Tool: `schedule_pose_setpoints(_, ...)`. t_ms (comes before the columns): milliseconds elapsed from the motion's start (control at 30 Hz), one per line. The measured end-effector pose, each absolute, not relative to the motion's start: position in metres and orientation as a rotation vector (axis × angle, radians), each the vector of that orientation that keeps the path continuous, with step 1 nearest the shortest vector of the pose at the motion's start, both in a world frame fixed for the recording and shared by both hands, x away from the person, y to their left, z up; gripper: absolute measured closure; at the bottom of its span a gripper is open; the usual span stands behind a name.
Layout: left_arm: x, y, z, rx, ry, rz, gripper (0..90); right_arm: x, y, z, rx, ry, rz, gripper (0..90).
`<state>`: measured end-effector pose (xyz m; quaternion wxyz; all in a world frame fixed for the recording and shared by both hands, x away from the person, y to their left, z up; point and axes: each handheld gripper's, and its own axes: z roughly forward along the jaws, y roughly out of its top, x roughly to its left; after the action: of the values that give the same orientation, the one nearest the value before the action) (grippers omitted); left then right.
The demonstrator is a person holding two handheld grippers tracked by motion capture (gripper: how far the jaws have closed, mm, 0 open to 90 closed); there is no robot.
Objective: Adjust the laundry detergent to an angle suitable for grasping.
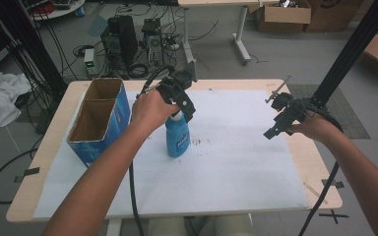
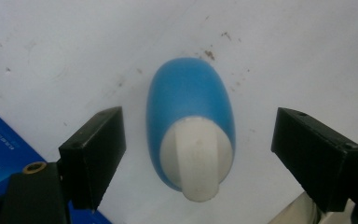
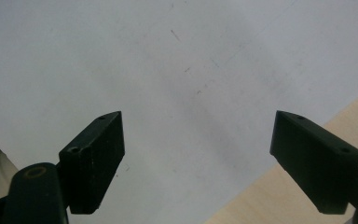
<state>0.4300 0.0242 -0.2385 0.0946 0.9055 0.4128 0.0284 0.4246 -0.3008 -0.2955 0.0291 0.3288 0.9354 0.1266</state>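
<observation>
A blue spray bottle point(image 1: 177, 140) with a white top stands upright on the white sheet near the table's middle. My left gripper point(image 1: 186, 110) hovers right above it, pointing down. In the left gripper view the bottle point(image 2: 189, 109) and its white cap point(image 2: 196, 156) sit between the two wide-apart jaws, which do not touch it; the left gripper point(image 2: 198, 140) is open. My right gripper point(image 1: 274, 130) hangs over the sheet's right side, and in its own view the right gripper point(image 3: 198, 140) is open above bare sheet with nothing between its jaws.
A blue open-topped cardboard box point(image 1: 98, 120) with two compartments stands at the table's left, close to the bottle; its blue corner point(image 2: 0, 149) shows in the left gripper view. A black clamp and frame post point(image 1: 344, 64) rise at the right edge. The wooden table edge point(image 3: 279, 196) lies below the right gripper.
</observation>
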Motion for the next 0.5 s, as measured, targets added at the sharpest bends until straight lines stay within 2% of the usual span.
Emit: schedule_pose_setpoints(500,0.431,0.022,-0.266,2.701,1.241,0.051,18.3,0.424,-0.302,-0.297,1.017,2.89,0.39,17.7)
